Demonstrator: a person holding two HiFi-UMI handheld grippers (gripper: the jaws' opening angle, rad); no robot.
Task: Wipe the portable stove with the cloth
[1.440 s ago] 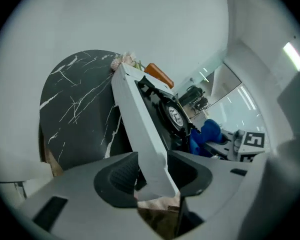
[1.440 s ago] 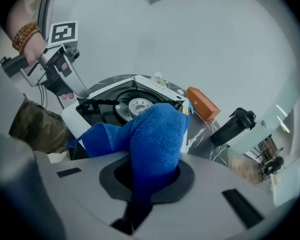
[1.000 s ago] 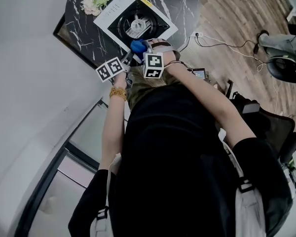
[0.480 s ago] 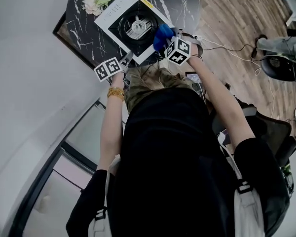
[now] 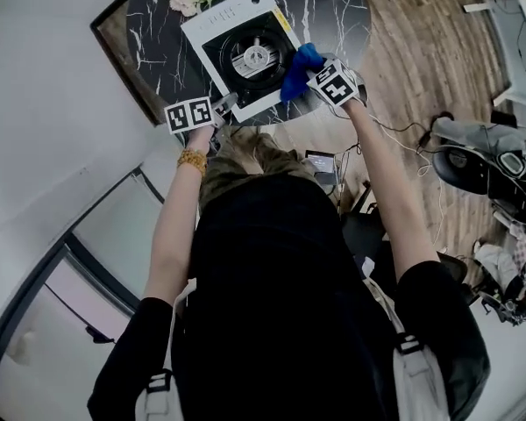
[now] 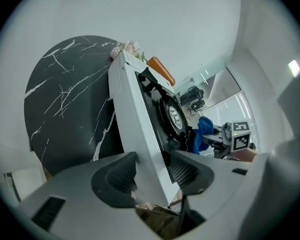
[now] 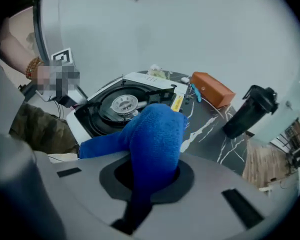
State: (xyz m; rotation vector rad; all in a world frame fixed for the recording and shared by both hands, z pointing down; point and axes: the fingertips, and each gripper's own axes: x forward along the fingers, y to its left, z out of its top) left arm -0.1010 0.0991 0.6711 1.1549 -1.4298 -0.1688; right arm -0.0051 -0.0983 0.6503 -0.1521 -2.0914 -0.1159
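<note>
Right gripper (image 7: 147, 178) clamped on blue cloth (image 7: 155, 134), hanging at portable stove's (image 5: 221, 23) right corner | just been opening left gripper's (image 6: 151, 168) jaws, stove's near edge loose between them | risk: shoving unbraced stove across marble table (image 5: 333, 7) on first stroke; snagging cloth on burner (image 5: 256, 57).

Soft, even light fills the room, and the pale wall (image 5: 53, 77) reads bright with no hard shadows. The head view bows straight lines towards its edges. Both gripper views curve strongly and end in a dark round rim. The cloth (image 7: 157, 134), close to the lens, looks slightly soft. Glare washes out the glass panels (image 6: 230, 104).
</note>
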